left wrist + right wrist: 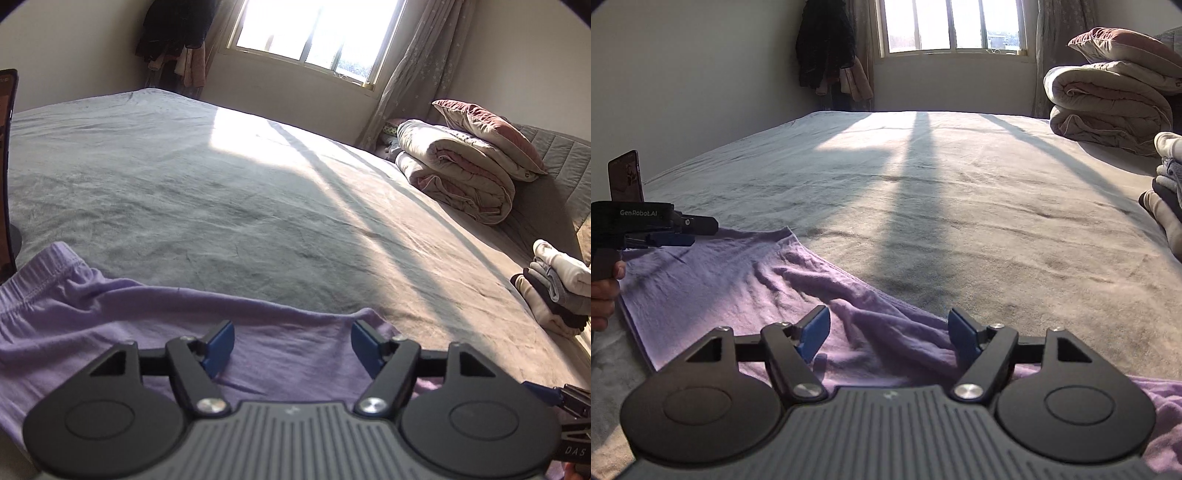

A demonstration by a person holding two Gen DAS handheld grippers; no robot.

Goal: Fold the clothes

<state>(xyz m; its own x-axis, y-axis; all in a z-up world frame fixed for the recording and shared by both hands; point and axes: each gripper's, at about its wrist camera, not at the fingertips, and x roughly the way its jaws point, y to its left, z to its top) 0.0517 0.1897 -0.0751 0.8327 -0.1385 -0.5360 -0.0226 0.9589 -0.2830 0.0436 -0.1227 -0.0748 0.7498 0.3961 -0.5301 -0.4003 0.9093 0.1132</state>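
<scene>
Left wrist view: left gripper (291,341) w/ blue pads spread wide, nothing between, above purple garment (110,325) lying flat on near edge of grey bed (221,177). Right wrist view: right gripper (888,332) likewise spread over rumpled part of garment. Folded clothes stack (554,291) at bed's right; rolled duvet (461,173) w/ pillow (491,129) on top, far right.

Left tool (292,347) (fingers apart) above purple garment (110,325)
</scene>
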